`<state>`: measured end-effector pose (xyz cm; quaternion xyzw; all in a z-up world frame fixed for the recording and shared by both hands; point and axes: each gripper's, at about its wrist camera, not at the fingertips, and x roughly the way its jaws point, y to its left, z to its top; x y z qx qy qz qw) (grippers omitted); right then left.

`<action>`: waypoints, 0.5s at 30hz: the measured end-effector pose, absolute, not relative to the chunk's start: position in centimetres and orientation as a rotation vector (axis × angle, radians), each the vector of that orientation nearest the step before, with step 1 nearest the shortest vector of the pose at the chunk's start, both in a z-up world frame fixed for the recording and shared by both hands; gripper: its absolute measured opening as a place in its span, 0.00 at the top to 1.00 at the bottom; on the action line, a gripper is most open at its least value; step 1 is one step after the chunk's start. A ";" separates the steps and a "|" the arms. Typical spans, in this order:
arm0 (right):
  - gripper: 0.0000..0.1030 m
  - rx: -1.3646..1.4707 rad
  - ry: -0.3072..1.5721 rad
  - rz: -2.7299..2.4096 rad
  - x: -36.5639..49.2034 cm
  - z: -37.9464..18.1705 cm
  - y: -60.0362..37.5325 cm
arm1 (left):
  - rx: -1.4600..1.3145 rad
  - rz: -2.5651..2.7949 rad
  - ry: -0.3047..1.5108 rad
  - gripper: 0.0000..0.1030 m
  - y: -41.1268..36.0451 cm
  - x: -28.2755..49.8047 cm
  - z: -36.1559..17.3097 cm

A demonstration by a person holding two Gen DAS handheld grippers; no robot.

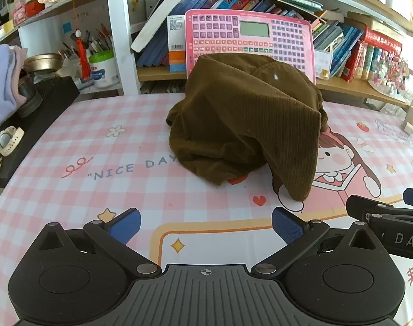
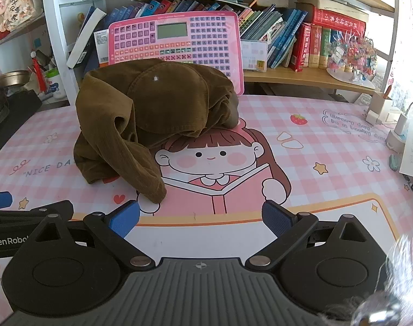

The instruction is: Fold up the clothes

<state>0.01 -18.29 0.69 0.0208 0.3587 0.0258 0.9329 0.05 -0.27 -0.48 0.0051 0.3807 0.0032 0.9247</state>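
On shelf behind desk: white tub w/ pens, upright.

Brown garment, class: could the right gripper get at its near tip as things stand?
Probably yes. The right gripper is open, and only bare mat lies between it and the garment.

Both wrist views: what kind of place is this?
Likely a child's study desk at home: a cartoon desk mat, crowded bookshelves behind, and a pink learning keyboard toy. A crumpled brown corduroy garment lies on the mat.
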 end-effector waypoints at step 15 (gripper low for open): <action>0.06 0.044 0.742 0.053 0.1 0.6 -18.2 | 0.014 0.008 0.793 0.00 -0.3 0.2 -0.5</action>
